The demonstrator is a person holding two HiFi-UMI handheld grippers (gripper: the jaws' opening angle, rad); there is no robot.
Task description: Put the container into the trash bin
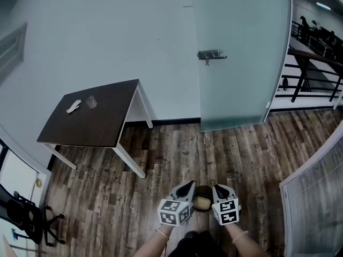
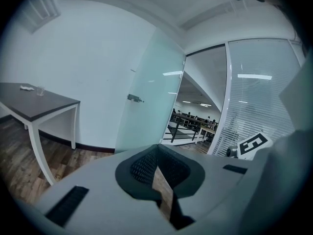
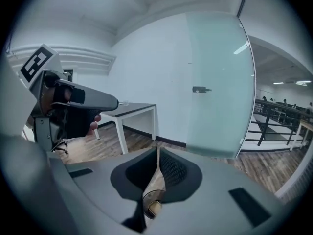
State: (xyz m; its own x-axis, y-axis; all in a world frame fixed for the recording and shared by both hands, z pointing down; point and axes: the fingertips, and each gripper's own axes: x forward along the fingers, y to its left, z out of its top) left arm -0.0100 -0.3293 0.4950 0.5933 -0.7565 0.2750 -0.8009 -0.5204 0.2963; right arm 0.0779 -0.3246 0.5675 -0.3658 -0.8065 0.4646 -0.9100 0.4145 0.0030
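Note:
A small clear container [image 1: 91,101] stands on the dark table [image 1: 107,127] at the far left, beside a crumpled white scrap [image 1: 73,106]. The left gripper view shows the same container [image 2: 40,90] far off. Low in the head view, a dark round trash bin [image 1: 202,201] sits on the wood floor between my two grippers. My left gripper [image 1: 191,185] and right gripper [image 1: 215,187] are both raised, far from the table. Both are shut with nothing held. The left gripper [image 2: 156,149] shows only floor through its slit. The right gripper [image 3: 158,151] shows the bin [image 3: 152,205] below.
A frosted glass door [image 1: 241,52] with a metal handle stands ahead, next to the pale wall. A slatted partition [image 1: 316,197] is at the right. An office chair [image 1: 24,216] is at the far left. Railings and desks lie beyond the doorway.

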